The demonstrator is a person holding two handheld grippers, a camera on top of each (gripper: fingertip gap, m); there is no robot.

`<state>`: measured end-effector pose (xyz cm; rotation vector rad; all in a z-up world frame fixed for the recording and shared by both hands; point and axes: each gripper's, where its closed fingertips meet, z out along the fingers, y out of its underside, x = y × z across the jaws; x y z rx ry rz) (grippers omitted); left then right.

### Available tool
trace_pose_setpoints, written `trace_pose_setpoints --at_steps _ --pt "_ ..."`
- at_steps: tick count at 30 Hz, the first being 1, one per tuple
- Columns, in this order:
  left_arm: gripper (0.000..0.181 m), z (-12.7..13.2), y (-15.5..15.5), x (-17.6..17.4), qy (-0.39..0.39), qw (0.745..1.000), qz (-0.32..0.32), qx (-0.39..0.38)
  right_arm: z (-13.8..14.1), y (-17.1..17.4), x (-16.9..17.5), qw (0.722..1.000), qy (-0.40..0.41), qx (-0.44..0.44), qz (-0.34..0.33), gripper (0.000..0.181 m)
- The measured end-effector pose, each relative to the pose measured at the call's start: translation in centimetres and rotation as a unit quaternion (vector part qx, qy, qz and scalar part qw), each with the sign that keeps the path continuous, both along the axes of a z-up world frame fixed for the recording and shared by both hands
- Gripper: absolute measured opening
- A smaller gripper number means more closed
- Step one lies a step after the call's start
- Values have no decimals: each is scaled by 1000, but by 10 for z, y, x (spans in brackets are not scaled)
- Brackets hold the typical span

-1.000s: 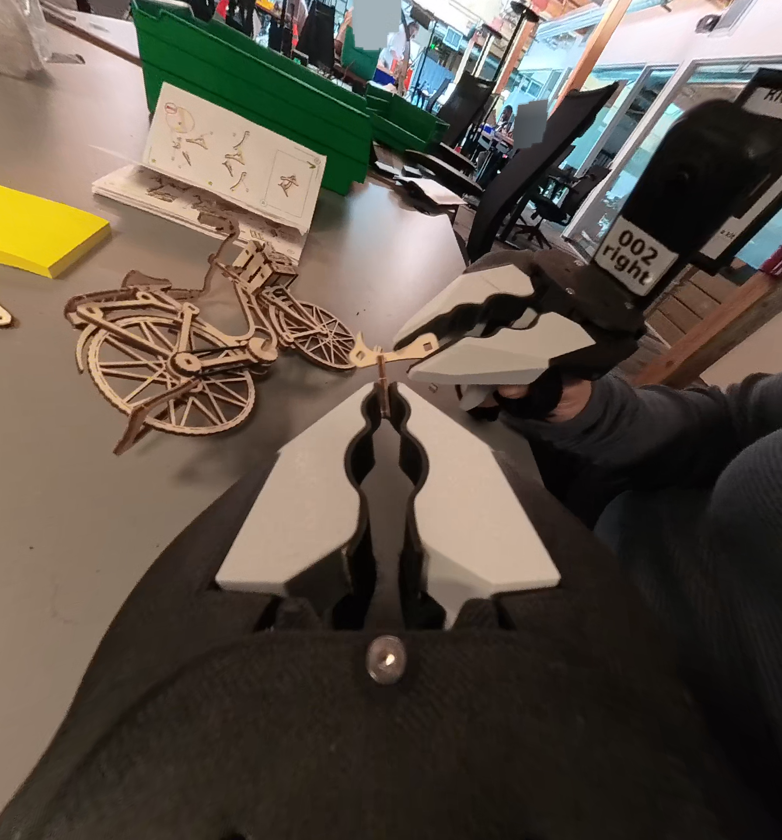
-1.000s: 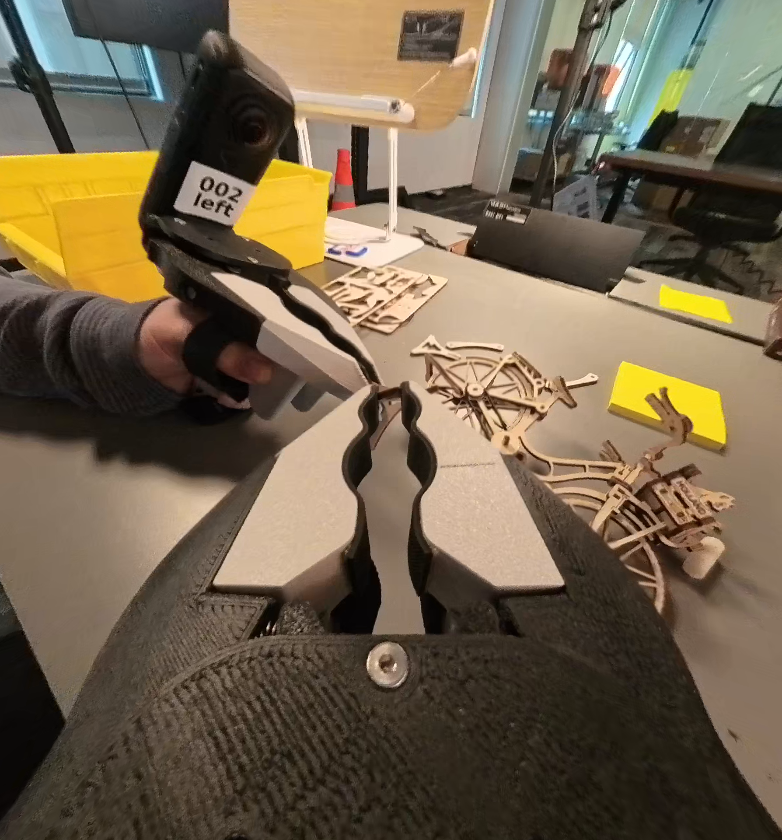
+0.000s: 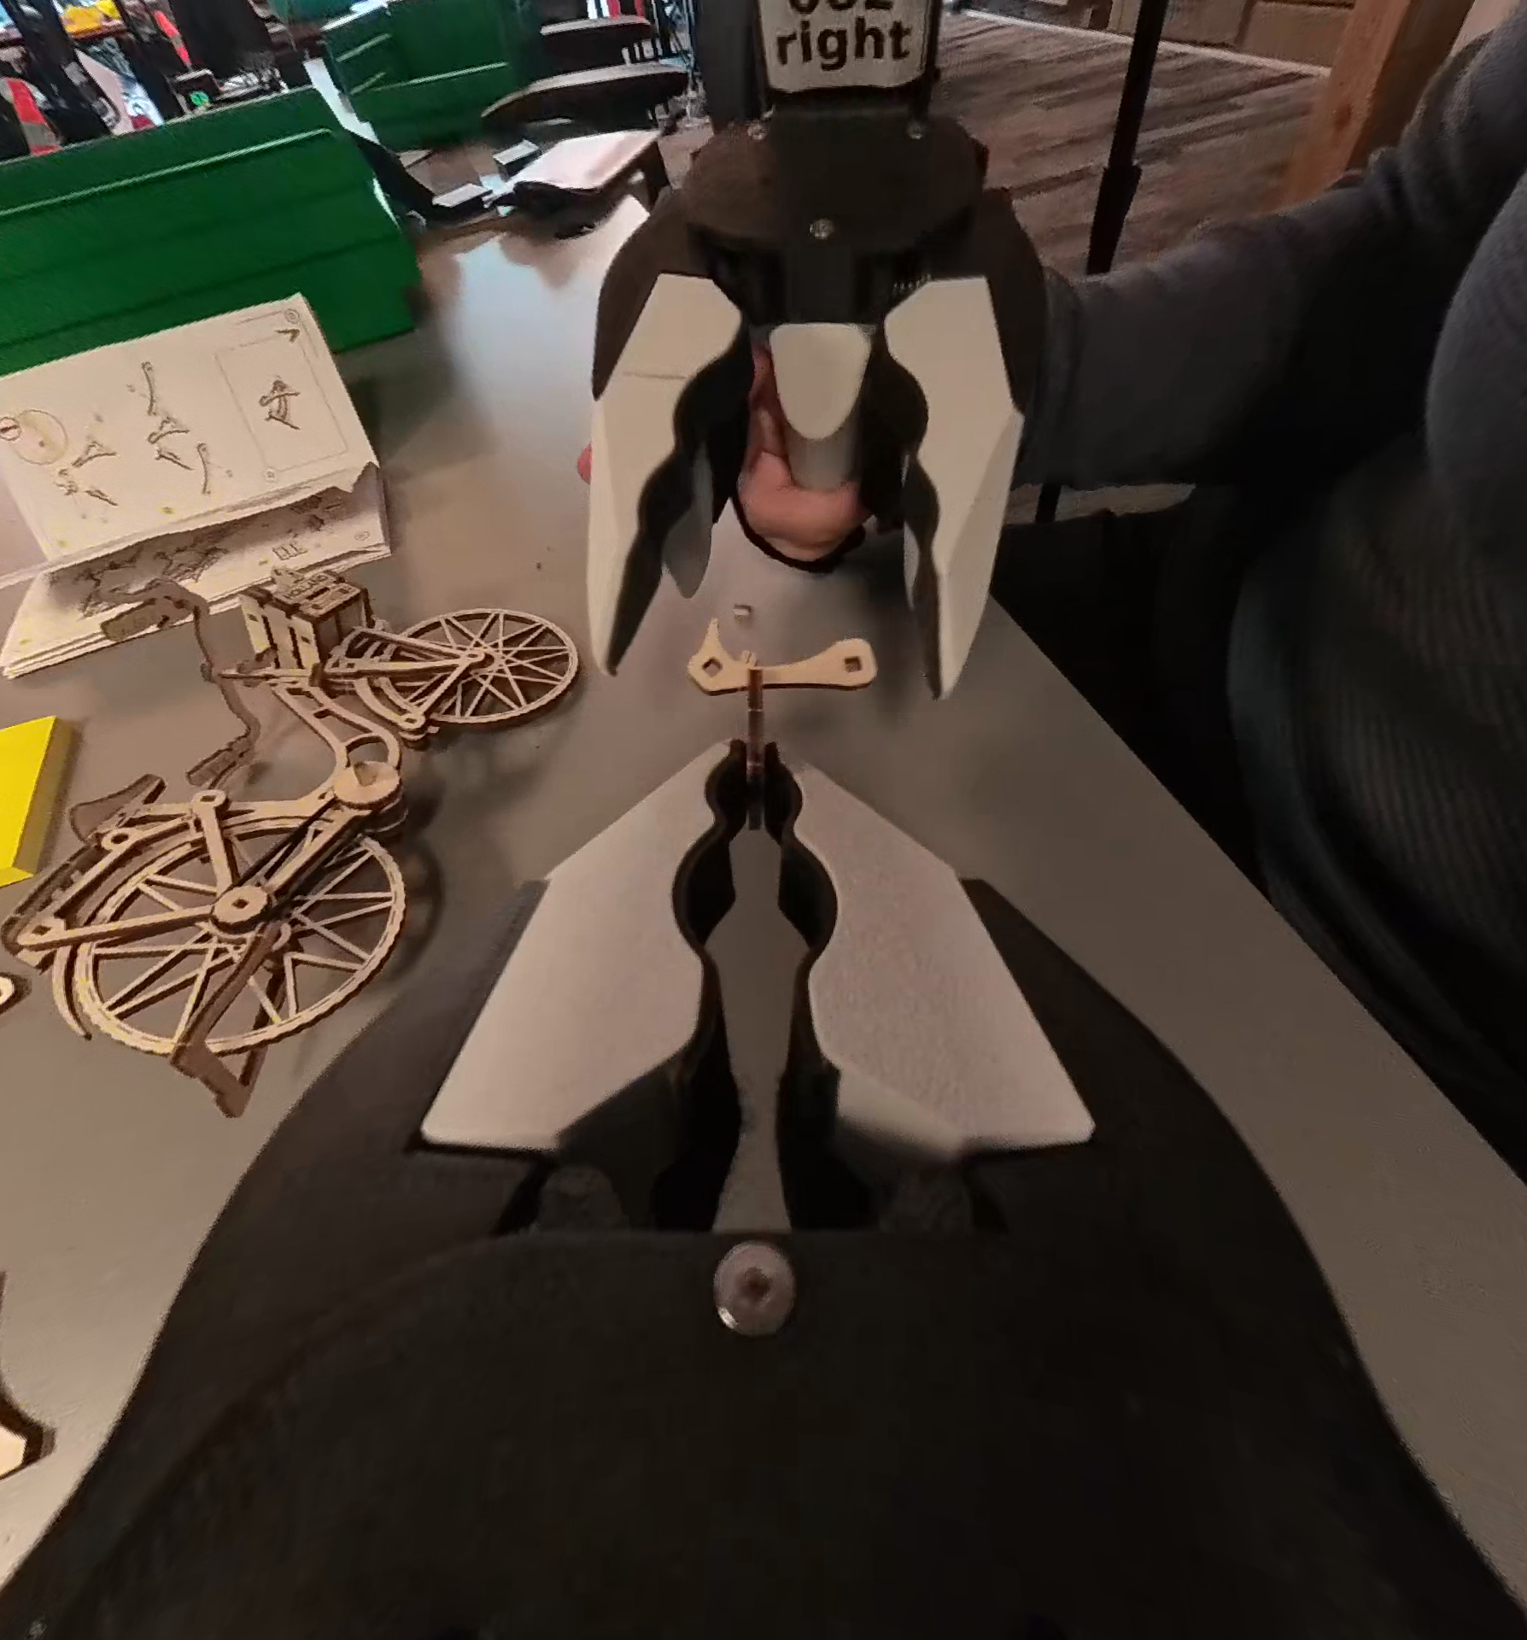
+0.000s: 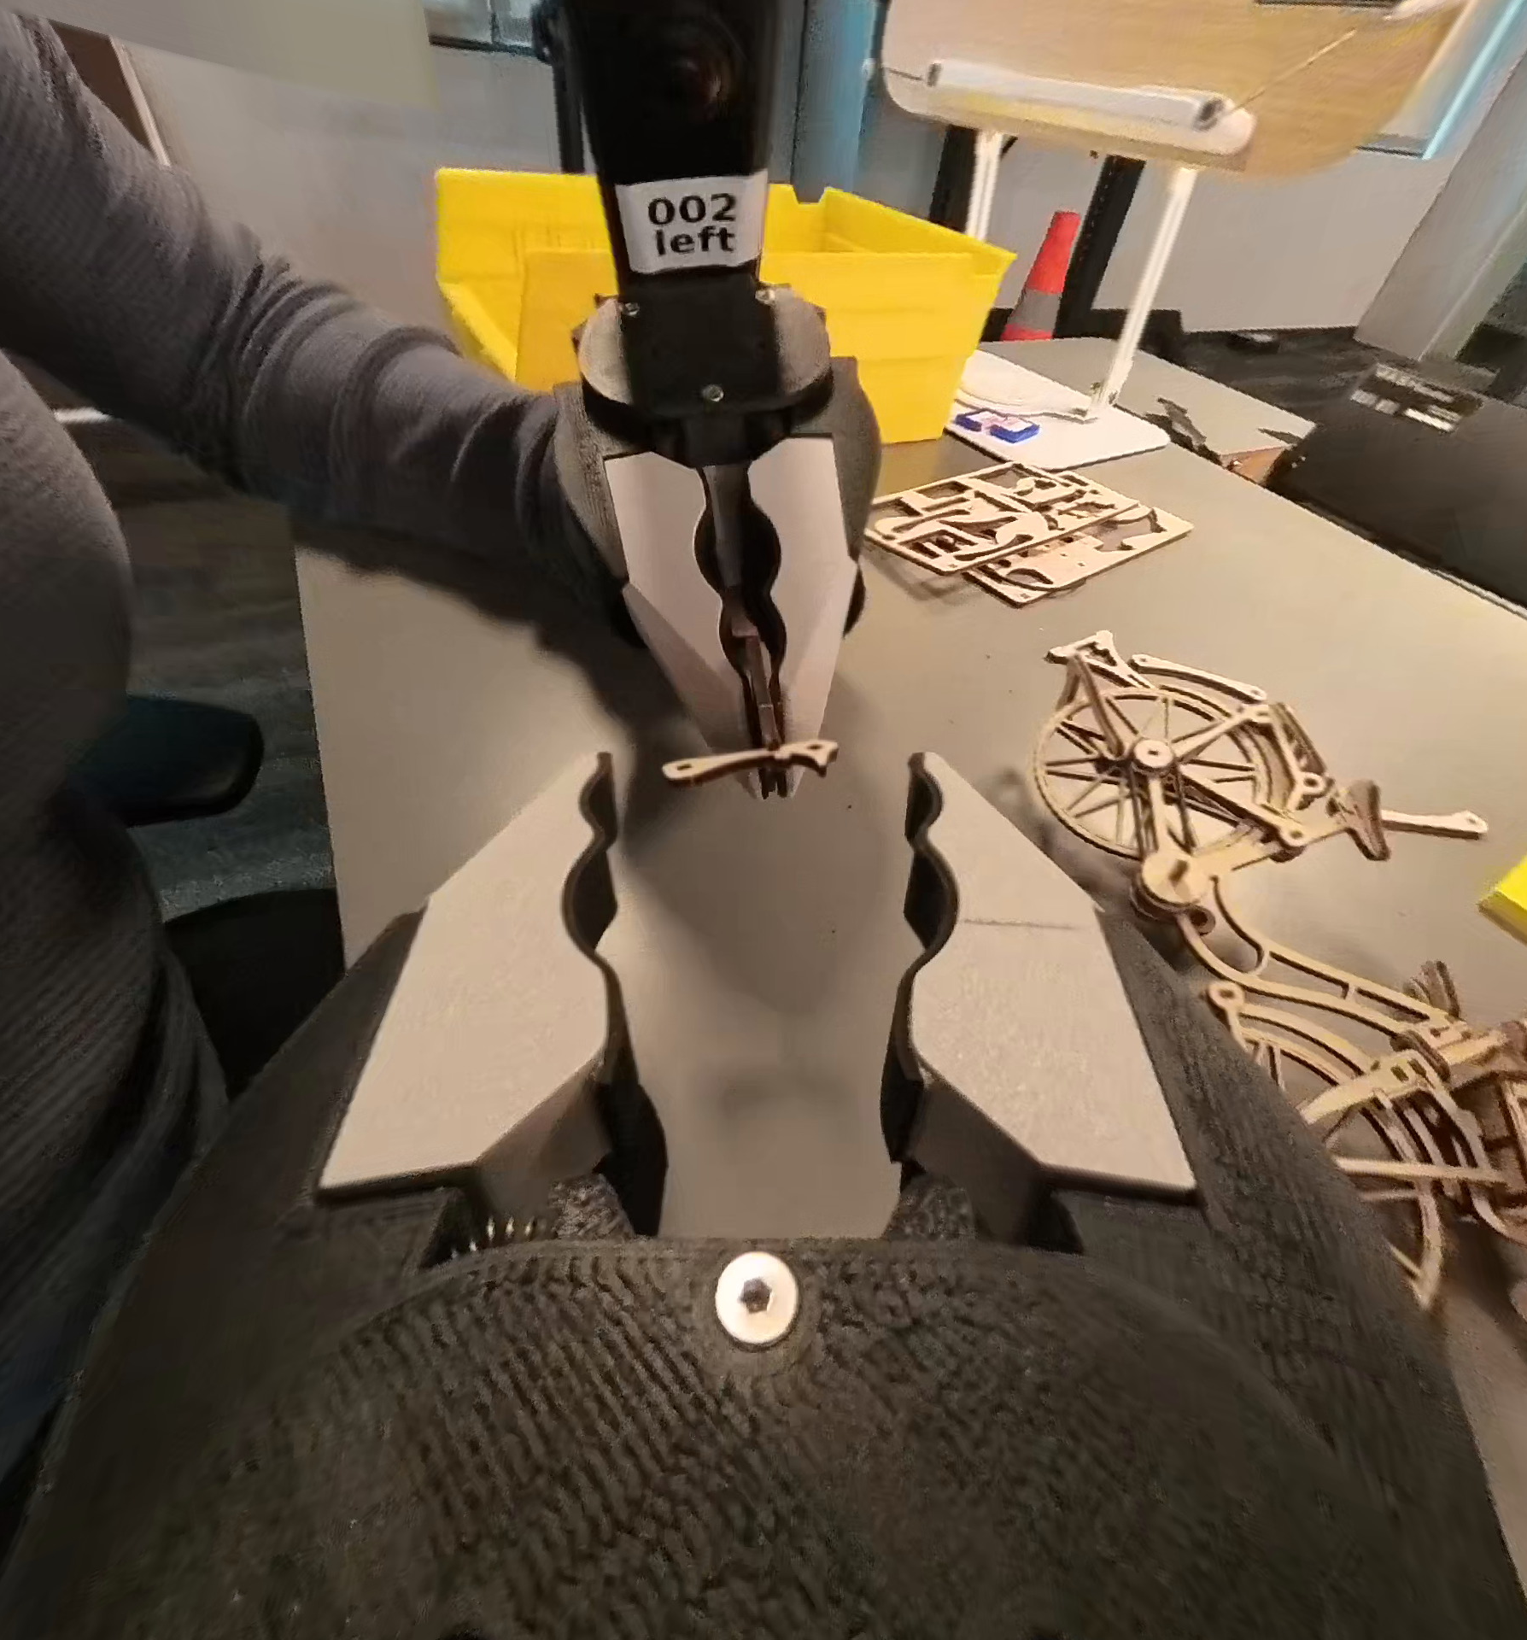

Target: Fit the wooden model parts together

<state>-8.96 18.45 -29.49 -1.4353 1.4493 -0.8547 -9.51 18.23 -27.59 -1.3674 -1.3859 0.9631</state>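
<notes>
Left wrist view showed the crank [image 3: 782, 672], a flat wooden piece already seated crosswise on a thin peg [image 3: 755, 754], near the worktop's [image 3: 1141, 887] right edge. That joint looked done; fitting it to the bicycle [image 3: 236, 852], lying well apart, seemed left. Left gripper [image 3: 753, 781] pinched the peg, fingers closed. Right gripper [image 4: 755, 799] faced it, fingers spread wide either side, touching nothing.

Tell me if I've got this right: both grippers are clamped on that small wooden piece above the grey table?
Not quite. Only the left gripper is clamped on the small wooden piece. The right gripper is open around it, its fingers well apart, as the right wrist view shows.
</notes>
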Motion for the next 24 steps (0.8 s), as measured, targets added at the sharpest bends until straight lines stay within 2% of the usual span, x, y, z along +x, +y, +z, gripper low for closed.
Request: trace_pose_setpoints --at_steps 2,6,8,24 --pt "1 -2 -1 0 5 1000 -2 1 0 -4 -2 1000 -1 10 8 51" --pt "1 -3 -2 1 9 1000 -6 -1 -2 -7 -5 1000 -6 3 16 49" --pt "1 -3 -3 1 9 1000 -9 -2 -2 -7 -4 1000 -9 -3 18 40" --pt "0 -12 -7 4 40 999 -15 -14 -9 -10 -15 999 -31 -22 19 37"
